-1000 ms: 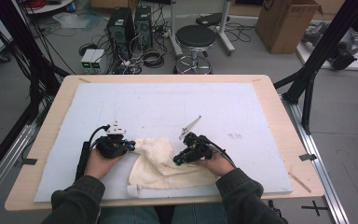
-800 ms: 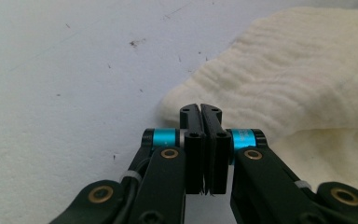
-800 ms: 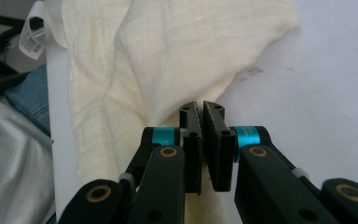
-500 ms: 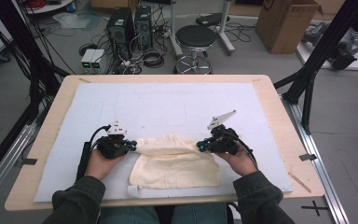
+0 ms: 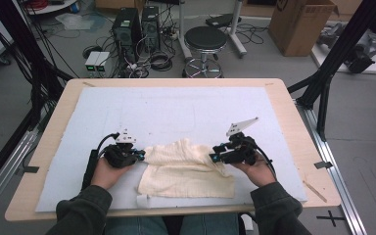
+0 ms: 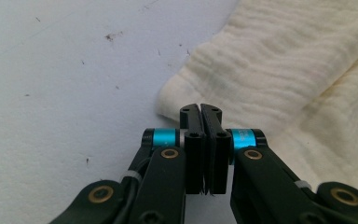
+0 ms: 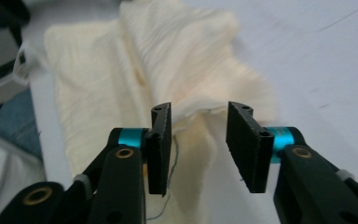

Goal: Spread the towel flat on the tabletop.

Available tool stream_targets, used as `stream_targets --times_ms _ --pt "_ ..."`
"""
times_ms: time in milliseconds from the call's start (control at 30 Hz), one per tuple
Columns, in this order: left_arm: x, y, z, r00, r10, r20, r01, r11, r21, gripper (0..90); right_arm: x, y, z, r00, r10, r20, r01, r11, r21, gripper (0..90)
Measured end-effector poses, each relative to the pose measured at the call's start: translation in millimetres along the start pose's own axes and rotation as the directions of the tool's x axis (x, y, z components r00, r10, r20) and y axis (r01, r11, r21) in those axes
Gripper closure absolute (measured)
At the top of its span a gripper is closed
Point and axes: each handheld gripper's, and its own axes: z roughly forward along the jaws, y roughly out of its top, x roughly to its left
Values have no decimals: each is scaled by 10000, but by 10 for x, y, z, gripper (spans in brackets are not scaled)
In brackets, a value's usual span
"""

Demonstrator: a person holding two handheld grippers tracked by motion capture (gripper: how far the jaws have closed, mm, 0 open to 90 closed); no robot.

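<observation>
Cream-coloured crinkled cotton cloth (image 5: 186, 169) is lying on the pale blue foam mat (image 5: 176, 110) covering the wooden tabletop (image 5: 293, 110), near the person's edge, between the two hands.

Left gripper (image 5: 139, 155) is sitting at the cloth's left edge with its fingers (image 6: 192, 122) pressed fully together. In the left gripper view the tips are lying over the hem corner, so it's probably pinching a thin bit of fabric there as an anchor, but I can't make out cloth between the pads.

Right gripper (image 5: 212, 156) is at the cloth's right side, fingers (image 7: 161, 126) standing partly apart; they have just been opening. A raised fold of cloth is lying in the gap between them, and the pads aren't pressing on it, so that corner is being let go.

Reads as spreading: left side being pinned so the cloth doesn't slide, right side being drawn out and dropped. A hump is showing along the far edge (image 5: 188, 146), so it isn't lying flat yet.
</observation>
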Motion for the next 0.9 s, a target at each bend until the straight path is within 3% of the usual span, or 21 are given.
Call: stream_targets --times_ms 167,233,300,400,500,600,733,800,900 --pt "5 0 4 10000 -8 -24 8 10000 -26 877 -183 111 4 9983 535 243 -520 9970 -580 586" --pt "9 -2 7 10000 -19 -25 19 10000 -42 877 -245 128 105 9968 760 244 -751 9965 -363 583" --pt "10 -2 6 10000 -38 -19 38 10000 -55 877 -288 130 264 9958 837 364 -847 9961 265 566" --pt "27 -4 -4 10000 -75 -13 75 9999 -111 877 -294 124 469 9968 564 566 -629 9907 1205 585" --pt "36 -9 6 9999 -163 54 163 9998 -71 877 -258 99 581 9973 20 738 -142 9862 1647 680" --pt "53 -4 -5 9996 -214 170 216 9996 -165 839 -235 95 587 9948 -411 927 238 9832 1808 815" --pt "155 31 -73 9965 -824 147 833 9942 -682 702 -220 88 595 9930 -635 997 436 9809 1898 834" --pt "214 47 -69 9913 -1306 171 1316 9875 -870 635 -228 80 596 9931 -632 984 443 9821 1829 839" --pt "240 45 -1 9885 -1494 249 1508 9859 -728 614 -252 26 582 9953 -444 858 317 9890 1443 843"
